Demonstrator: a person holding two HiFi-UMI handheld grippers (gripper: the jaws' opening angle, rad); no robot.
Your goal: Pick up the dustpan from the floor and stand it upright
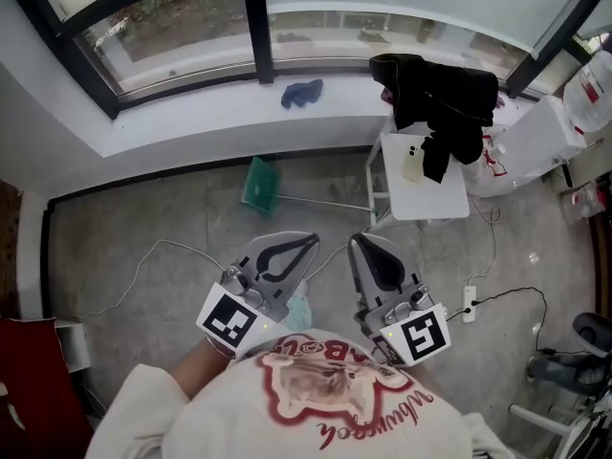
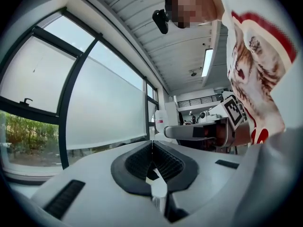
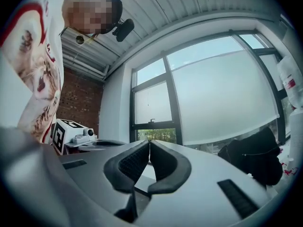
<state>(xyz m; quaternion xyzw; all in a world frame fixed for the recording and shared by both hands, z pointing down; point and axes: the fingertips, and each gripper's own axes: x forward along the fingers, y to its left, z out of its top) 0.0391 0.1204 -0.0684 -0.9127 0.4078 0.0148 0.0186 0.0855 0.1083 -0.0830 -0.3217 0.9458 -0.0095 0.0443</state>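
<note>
The green plastic dustpan (image 1: 260,185) lies flat on the grey concrete floor (image 1: 143,237), close under the white window ledge (image 1: 191,118). Its thin metal handle (image 1: 325,202) runs along the floor to the leg of a small white table (image 1: 435,197). It is well apart from both grippers, and neither touches it.

The left gripper (image 1: 312,240) and the right gripper (image 1: 355,241) sit side by side near the person's chest. Each pair of jaws is pressed together at the tips with nothing between them. Each gripper's cube carries a black-and-white square marker and no words. The white shirt (image 1: 325,404) has a red picture with red lettering that runs upside down in the head view, too distorted to read.

Only the head view shows the dustpan, the floor, a blue cloth (image 1: 302,92) on the ledge and a white power strip (image 1: 469,303). The gripper views look level at the windows. The left one alone shows a ceiling strip light (image 2: 207,63) and a white bottle with a red label (image 2: 159,121), its print too small to read. The right one alone shows a red brick wall (image 3: 85,108). A black garment (image 1: 445,103) draped on the table shows in the head and right gripper views.
</note>
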